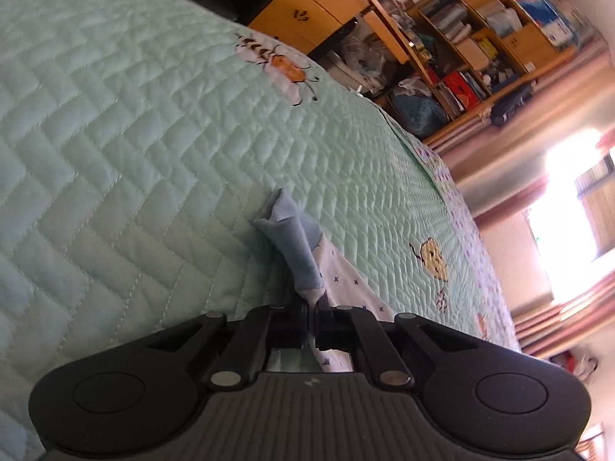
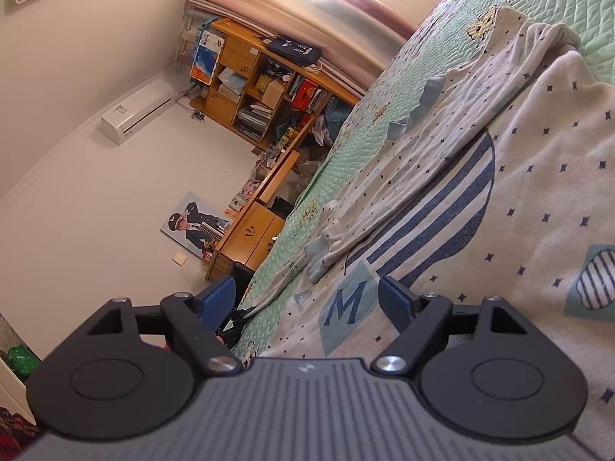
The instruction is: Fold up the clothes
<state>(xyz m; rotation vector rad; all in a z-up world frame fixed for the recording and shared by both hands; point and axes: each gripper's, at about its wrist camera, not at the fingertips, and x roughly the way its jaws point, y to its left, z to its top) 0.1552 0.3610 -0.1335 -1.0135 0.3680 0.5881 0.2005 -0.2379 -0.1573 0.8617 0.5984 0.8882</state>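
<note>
A white pyjama garment with small dark stars (image 1: 348, 288) lies on the mint quilted bedspread (image 1: 153, 134). Its light blue cuff (image 1: 292, 238) stands up from the quilt, and my left gripper (image 1: 312, 307) is shut on the fabric just below that cuff. In the right wrist view the garment's front (image 2: 519, 192) shows blue stripes and a patch with the letter M (image 2: 348, 303). A long limp limb of fabric ends in a pale blue cuff (image 2: 315, 259). My right gripper (image 2: 307, 299) is open just above the M patch, with nothing between its blue pads (image 2: 217, 299).
Beyond the bed's far edge stand wooden shelves full of books and boxes (image 1: 480, 50) and a wooden desk with drawers (image 2: 250, 242). Curtains and a bright window (image 1: 569, 207) fill one side. A wall air conditioner (image 2: 134, 115) and a poster (image 2: 192, 226) hang on the wall.
</note>
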